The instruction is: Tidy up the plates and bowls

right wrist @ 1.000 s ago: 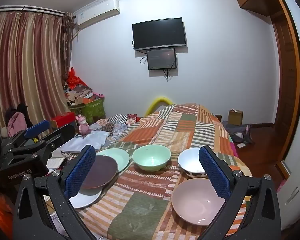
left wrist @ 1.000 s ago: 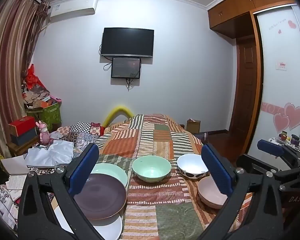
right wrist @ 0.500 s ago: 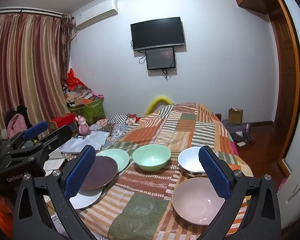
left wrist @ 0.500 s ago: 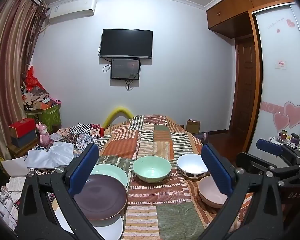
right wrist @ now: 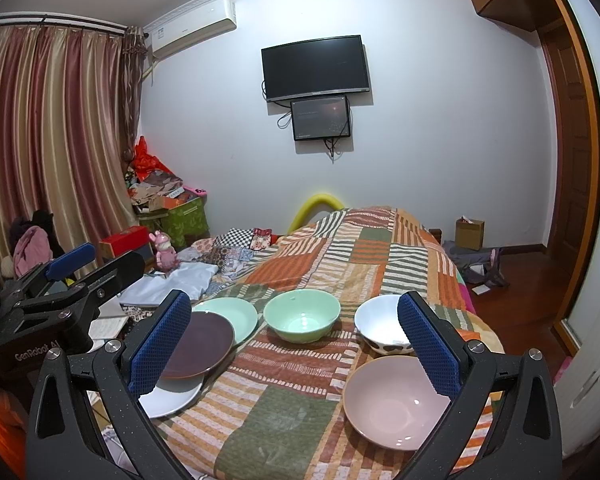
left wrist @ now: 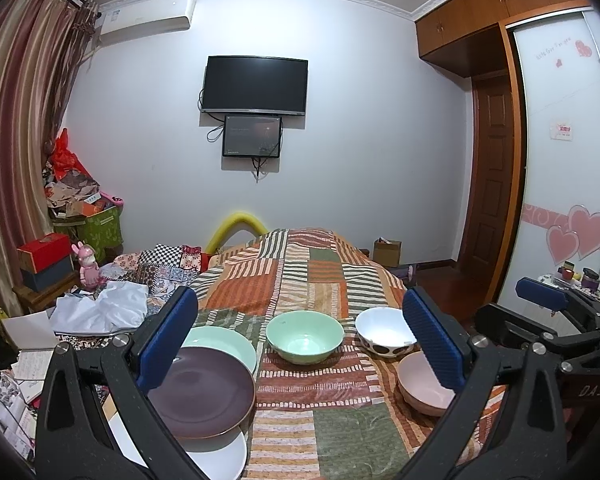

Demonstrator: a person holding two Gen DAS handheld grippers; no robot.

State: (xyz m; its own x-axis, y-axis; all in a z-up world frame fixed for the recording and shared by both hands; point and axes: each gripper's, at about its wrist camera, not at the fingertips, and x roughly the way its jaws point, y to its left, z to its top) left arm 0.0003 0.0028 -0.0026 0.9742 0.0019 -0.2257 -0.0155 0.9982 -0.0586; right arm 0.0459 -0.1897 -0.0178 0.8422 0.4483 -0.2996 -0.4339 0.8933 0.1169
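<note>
On the patchwork bedspread stand a green bowl, a white spotted bowl and a pink bowl. At the left a purple plate lies over a green plate and a white plate. My left gripper is open and empty, held above the near end of the bed. My right gripper is open and empty, to the right of the left one, over the pink bowl. The green bowl, white bowl and purple plate show there too.
Clothes and papers pile up left of the bed, with boxes and a pink toy. A TV hangs on the far wall. A wardrobe and door stand on the right.
Both grippers have shifted only slightly; the view drifts a little. Nothing was taken hold of or moved.
</note>
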